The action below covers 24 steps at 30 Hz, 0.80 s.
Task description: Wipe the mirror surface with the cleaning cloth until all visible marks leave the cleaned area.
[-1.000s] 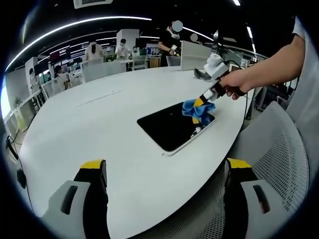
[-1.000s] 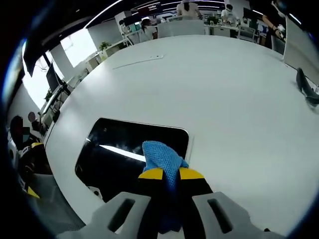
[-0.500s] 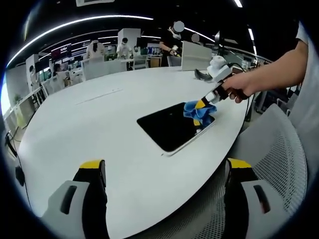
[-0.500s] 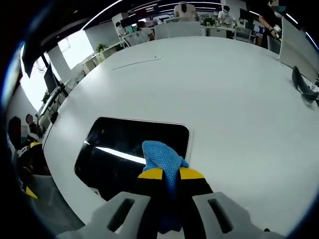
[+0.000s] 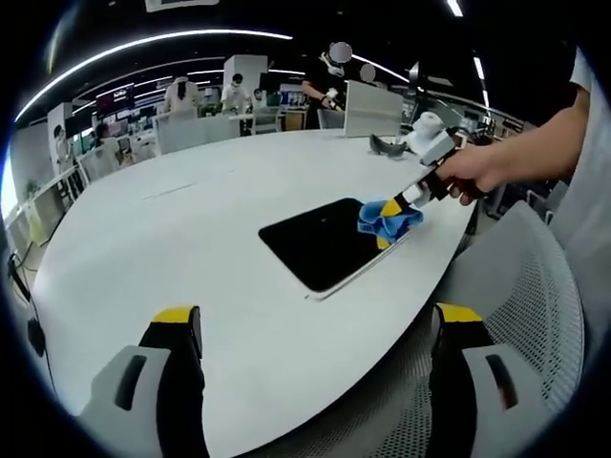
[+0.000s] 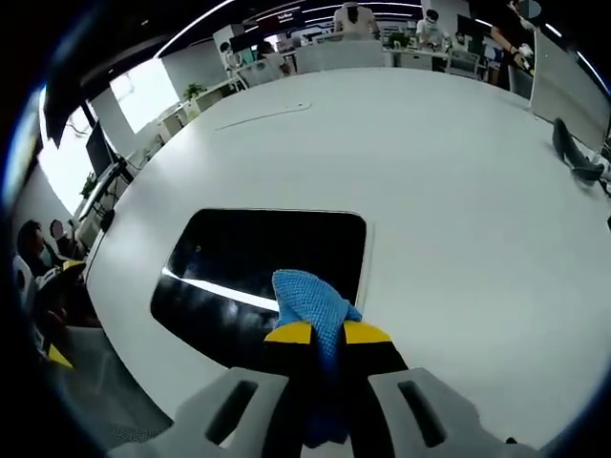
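A dark rectangular mirror (image 5: pixel 320 244) (image 6: pixel 258 262) lies flat on the white round table (image 5: pixel 172 239), near its right edge. My right gripper (image 6: pixel 326 333) (image 5: pixel 391 206) is shut on a blue cleaning cloth (image 6: pixel 315 305) (image 5: pixel 385 218), which rests on the mirror's near right corner. A hand (image 5: pixel 473 172) holds that gripper in the left gripper view. My left gripper (image 5: pixel 315 329) stands wide open over the table's front edge, well short of the mirror, with nothing between its jaws.
A grey mesh chair (image 5: pixel 520 286) stands right of the table. A dark curved object (image 6: pixel 573 157) (image 5: pixel 387 145) lies on the table's far side. A white partition (image 5: pixel 372 95) and several people stand behind the table. A seated person (image 6: pixel 43 277) is at the left.
The right gripper has drawn the cloth a little toward the mirror's right edge. The left gripper has stayed put and open.
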Each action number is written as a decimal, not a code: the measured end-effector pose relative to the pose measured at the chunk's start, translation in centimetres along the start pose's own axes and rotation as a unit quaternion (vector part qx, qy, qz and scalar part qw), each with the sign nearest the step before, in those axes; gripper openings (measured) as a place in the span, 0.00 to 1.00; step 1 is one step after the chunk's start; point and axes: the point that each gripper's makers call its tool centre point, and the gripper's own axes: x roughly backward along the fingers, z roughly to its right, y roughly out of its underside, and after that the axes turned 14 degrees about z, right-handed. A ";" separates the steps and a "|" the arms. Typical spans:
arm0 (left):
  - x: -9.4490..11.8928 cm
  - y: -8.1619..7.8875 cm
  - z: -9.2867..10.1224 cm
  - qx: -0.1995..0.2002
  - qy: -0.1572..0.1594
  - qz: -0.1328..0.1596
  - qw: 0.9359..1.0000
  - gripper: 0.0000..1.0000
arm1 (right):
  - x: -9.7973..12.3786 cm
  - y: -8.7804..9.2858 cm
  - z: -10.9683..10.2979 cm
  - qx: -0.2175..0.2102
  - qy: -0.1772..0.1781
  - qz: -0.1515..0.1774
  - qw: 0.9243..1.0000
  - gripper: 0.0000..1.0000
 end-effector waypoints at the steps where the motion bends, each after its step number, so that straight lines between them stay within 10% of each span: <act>1: 0.0 0.0 0.0 0.000 0.000 0.001 1.000 0.99 | 0.1 0.1 0.0 0.000 0.000 0.000 1.000 0.04; 24: 0.0 -0.2 -0.2 -0.016 -0.005 0.007 1.000 0.99 | 1.0 0.9 -0.4 -0.043 0.021 -0.001 0.999 0.04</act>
